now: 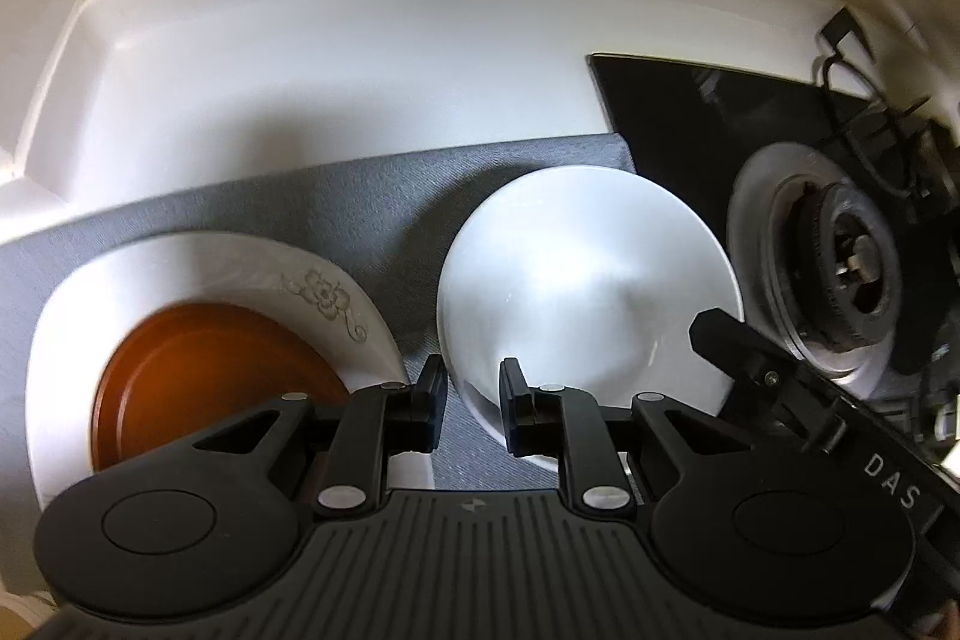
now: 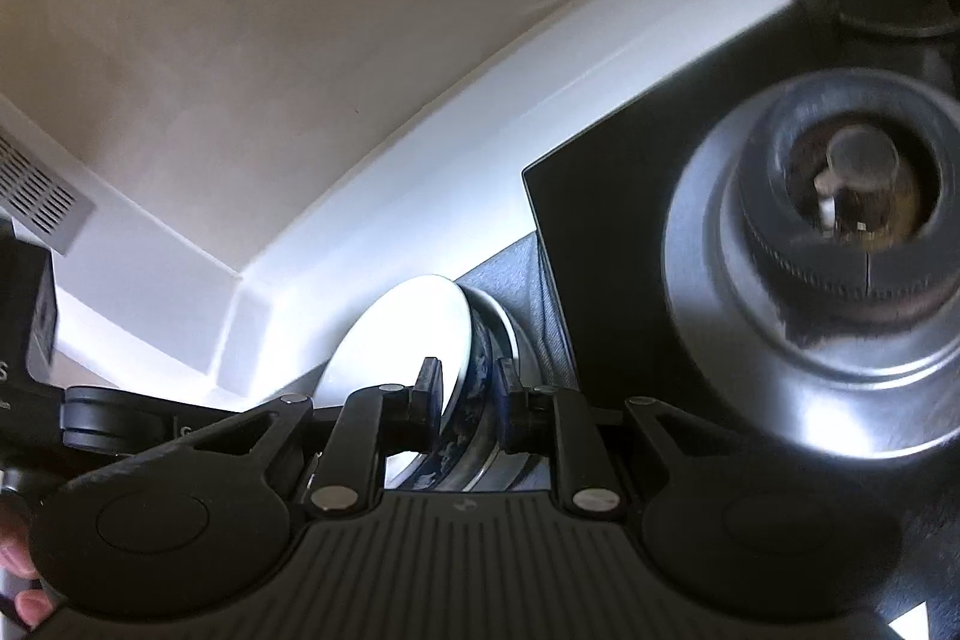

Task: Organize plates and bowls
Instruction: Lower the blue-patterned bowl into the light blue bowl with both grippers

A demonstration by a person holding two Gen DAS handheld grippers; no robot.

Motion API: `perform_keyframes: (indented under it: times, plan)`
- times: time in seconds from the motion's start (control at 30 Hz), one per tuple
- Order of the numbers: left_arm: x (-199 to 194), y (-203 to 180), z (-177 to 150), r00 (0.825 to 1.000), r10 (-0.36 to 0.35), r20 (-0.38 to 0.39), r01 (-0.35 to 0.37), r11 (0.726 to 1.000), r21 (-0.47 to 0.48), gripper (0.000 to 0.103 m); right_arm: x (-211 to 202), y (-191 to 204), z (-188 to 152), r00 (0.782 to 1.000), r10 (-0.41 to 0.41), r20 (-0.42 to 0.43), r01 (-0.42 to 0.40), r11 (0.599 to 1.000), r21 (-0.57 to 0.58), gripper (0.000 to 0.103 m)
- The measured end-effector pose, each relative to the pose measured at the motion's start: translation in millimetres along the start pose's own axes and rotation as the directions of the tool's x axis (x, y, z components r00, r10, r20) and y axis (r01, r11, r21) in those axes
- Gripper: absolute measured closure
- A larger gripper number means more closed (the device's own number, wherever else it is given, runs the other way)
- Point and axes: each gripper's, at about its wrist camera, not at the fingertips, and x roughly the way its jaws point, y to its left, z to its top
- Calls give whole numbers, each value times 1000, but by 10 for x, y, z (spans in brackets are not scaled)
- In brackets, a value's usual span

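White bowl [image 1: 588, 298] sits on grey mat [image 1: 240, 208], worktop, beside hob burner [image 1: 840, 268]. Right hand-held gripper [image 2: 467, 403] straddles its rim, fingers narrowly parted; clamping uncertain. Left hand-held gripper [image 1: 474, 403] part-open, empty, bowl rim just ahead-right, orange dish [image 1: 210, 388] to its left.

Right tool at the rim of a white bowl beside the stove

The right tool [image 2: 467, 400] has its two fingers set on either side of the rim of a white bowl [image 2: 408, 334], which stands tilted on edge with a blue-patterned outside, on a grey mat [image 2: 522, 274]. To the right lies the black stove top [image 2: 600, 244] with a big round burner [image 2: 840, 244]. A white counter [image 2: 150, 316] runs far left, under a beige wall [image 2: 270, 40].
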Motion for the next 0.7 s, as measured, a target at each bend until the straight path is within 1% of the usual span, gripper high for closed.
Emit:
perform_keyframes:
  times: [0.07, 0.1, 0.3, 0.47, 0.5, 0.57, 0.63, 0.7]
  plan:
    - [-29, 46, -20, 1000, -29, 6, 29, 1000, -8, 82, -28, 27, -10, 1000, -11, 0, 11, 1000, -18, 83]
    - [-42, 60, -23, 999, -36, 11, 36, 999, -8, 79, -41, 53, -14, 1000, -22, -2, 22, 999, -37, 83]
    - [-67, 86, -7, 999, -35, 13, 36, 999, -20, 80, -98, 116, -44, 1000, -13, -7, 13, 998, -55, 81]
    - [-190, 124, 52, 998, -41, 48, 43, 998, -36, 80, -210, 84, -45, 1000, 5, 1, -5, 1000, -19, 81]
    - [-222, 146, 62, 998, -34, 51, 36, 998, -41, 80, -229, 80, -41, 1000, 6, 5, -6, 1000, -14, 79]
    - [-257, 192, 80, 997, -37, 61, 39, 998, -42, 80, -247, 43, -22, 1000, 15, 13, -15, 1000, 20, 69]
    - [-254, 255, 90, 998, -34, 62, 37, 998, -56, 80, -255, -2, -13, 999, 46, 11, -47, 996, 76, 66]
    - [-217, 319, 110, 997, -58, 52, 62, 994, -94, 80, -238, 7, -9, 999, 37, 14, -38, 996, 82, 63]
